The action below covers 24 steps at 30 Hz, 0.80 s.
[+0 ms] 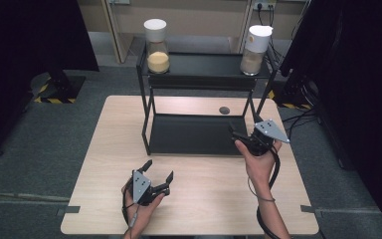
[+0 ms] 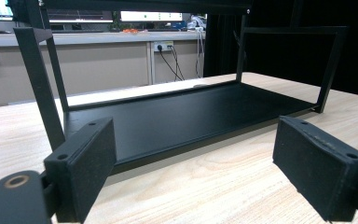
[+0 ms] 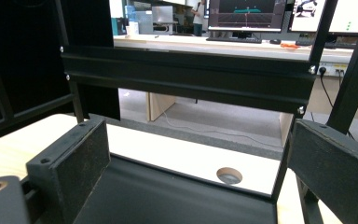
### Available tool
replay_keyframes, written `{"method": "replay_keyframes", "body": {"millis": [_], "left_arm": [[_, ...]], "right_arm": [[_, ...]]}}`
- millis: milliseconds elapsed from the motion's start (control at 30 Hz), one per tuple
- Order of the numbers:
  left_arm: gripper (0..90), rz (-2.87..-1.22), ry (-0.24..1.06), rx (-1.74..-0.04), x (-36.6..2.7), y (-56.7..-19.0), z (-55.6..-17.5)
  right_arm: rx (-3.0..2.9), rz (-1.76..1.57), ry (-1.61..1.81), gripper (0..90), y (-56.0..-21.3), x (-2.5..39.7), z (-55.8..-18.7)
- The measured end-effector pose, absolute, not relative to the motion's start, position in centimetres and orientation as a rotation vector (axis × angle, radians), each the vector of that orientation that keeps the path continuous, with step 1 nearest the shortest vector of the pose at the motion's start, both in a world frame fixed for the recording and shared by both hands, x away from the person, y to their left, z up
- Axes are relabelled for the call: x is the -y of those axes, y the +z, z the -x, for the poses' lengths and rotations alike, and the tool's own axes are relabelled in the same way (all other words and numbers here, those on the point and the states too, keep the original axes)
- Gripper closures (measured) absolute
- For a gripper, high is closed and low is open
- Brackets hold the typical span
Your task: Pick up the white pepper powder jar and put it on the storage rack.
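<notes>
Nowhere legible writing: 2 jars [image 1: 157,46], rack [image 1: 195,134].

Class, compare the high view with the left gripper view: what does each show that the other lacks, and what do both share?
High view alone: two white-lidded jars, the left jar and the right jar, on the rack's top shelf, plus the right gripper. Left gripper view alone: a wall socket with plugged cables behind. Both: the black rack, the wooden table and the open left gripper.

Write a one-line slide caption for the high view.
Both open grippers, left and right, wait before a black rack with two jars on top.
</notes>
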<state>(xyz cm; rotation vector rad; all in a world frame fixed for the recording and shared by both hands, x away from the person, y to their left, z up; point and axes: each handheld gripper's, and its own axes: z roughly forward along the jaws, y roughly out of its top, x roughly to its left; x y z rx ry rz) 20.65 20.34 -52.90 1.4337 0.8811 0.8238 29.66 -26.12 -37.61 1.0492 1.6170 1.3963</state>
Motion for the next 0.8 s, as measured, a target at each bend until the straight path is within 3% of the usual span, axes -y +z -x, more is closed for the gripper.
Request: {"method": "replay_keyframes", "body": {"millis": [800], "left_arm": [[12.8,-1.434,0.822,-0.881,-20.4,-52.9,-20.7]], "right_arm": [[-1.698,-1.069,1.361,5.5,-40.9,26.5,-28.6]]}}
